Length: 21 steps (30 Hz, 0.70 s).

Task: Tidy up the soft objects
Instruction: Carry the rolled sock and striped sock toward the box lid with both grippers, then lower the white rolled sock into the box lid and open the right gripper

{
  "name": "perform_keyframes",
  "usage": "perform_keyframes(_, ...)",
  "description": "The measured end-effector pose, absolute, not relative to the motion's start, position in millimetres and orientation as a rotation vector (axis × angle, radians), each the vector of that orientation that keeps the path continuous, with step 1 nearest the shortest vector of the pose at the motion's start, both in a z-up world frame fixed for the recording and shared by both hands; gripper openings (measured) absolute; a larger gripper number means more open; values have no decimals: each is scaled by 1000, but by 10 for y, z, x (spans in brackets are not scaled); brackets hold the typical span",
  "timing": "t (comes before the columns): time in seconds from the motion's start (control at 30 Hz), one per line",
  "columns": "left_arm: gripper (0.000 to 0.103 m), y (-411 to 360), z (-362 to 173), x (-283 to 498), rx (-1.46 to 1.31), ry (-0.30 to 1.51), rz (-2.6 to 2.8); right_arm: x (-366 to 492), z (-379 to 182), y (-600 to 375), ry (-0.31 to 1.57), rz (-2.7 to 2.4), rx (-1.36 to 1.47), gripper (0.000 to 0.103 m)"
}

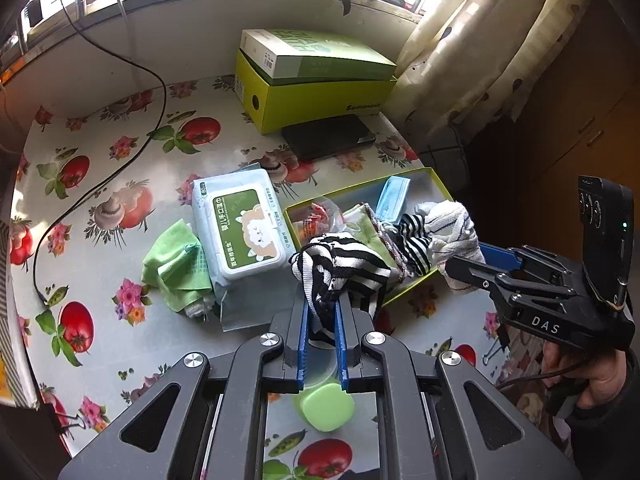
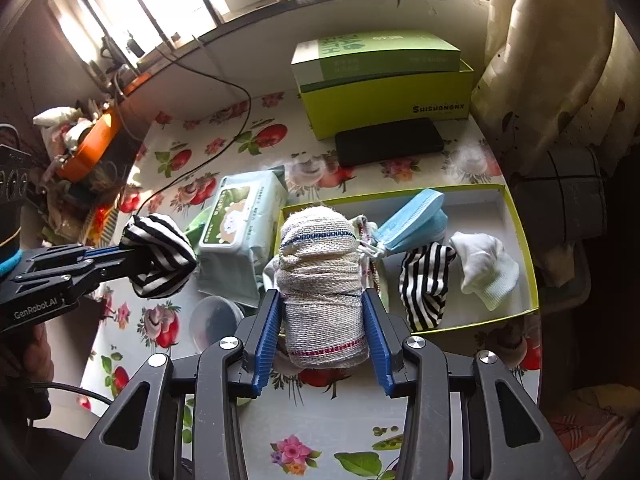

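Left gripper [image 1: 323, 316] clamped narrowly on a black-and-white striped sock [image 1: 340, 264], lifted above the flowered tablecloth [image 1: 100, 184] just beside the wet-wipes pack [image 1: 240, 228]. Right gripper [image 2: 322, 320] pinched on a rolled beige woven cloth [image 2: 320, 276], jaws partway apart around it, held over the near left corner of the shallow green-rimmed box [image 2: 516, 216]. Inside that box: a blue face mask [image 2: 416, 220], a second striped sock [image 2: 426, 292] and a white sock [image 2: 486, 268]; green cloth [image 1: 176, 264] crumpled beside the wipes.
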State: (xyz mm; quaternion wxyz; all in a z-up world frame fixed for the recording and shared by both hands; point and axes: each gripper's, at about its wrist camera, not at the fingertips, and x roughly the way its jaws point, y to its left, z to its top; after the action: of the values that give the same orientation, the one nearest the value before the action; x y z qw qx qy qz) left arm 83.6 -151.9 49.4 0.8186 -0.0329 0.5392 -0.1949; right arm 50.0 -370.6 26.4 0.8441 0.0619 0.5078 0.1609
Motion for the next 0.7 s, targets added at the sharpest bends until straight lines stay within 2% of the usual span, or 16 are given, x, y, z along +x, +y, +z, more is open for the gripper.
perform_keyframes(0.7, 12, -1713, 358, 1031, -49, 1186, -449, 965, 21, -4277, 1094, 180, 209, 40)
